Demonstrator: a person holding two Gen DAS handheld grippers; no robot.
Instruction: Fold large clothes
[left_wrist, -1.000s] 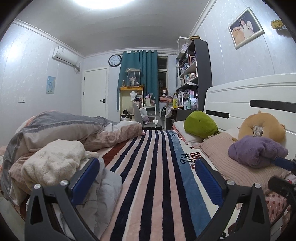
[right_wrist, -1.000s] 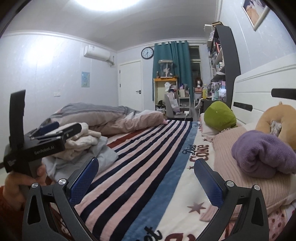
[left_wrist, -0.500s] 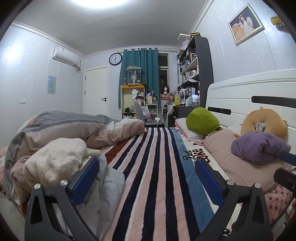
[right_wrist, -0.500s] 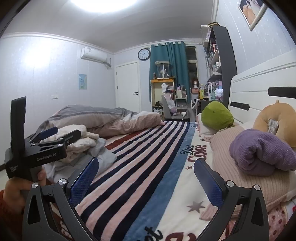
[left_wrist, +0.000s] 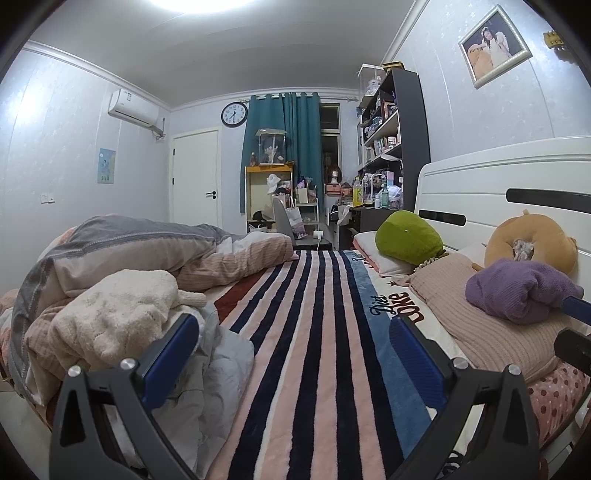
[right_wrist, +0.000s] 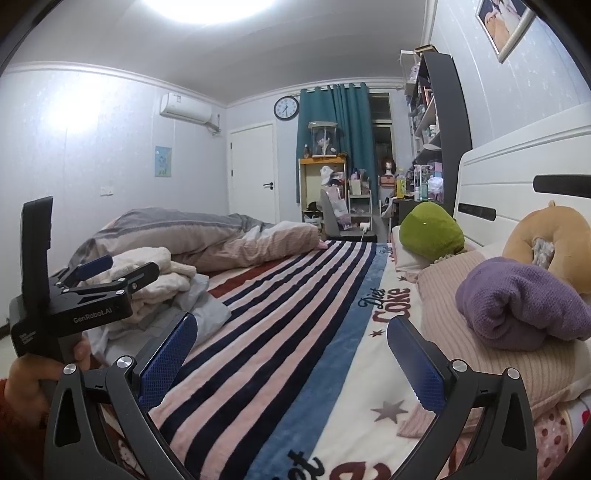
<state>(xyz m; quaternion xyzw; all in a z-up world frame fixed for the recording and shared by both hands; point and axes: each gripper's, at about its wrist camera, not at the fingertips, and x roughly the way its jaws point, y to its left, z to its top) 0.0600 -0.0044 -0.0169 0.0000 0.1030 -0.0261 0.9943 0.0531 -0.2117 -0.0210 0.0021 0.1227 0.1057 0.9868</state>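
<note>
A cream fleece garment (left_wrist: 110, 317) lies heaped on a light grey garment (left_wrist: 207, 369) at the left side of the bed; both show in the right wrist view too, cream (right_wrist: 159, 273) and grey (right_wrist: 207, 306). A purple knitted garment (left_wrist: 517, 291) lies rolled on the pink pillow at the right (right_wrist: 517, 302). My left gripper (left_wrist: 291, 354) is open and empty above the striped blanket (left_wrist: 317, 332), just right of the heap. My right gripper (right_wrist: 291, 354) is open and empty above the blanket. The left gripper also shows in the right wrist view (right_wrist: 110, 269), held in a hand.
A bunched duvet (left_wrist: 147, 251) lies across the far left of the bed. A green cushion (left_wrist: 408, 236), an orange ring cushion (left_wrist: 532, 243) and a pink pillow (left_wrist: 480, 332) lie against the white headboard (left_wrist: 498, 192). Shelves and a desk stand beyond the bed.
Both grippers have tilted slightly, so the views have shifted a little. Both stay open and empty. Nothing on the bed has moved.
</note>
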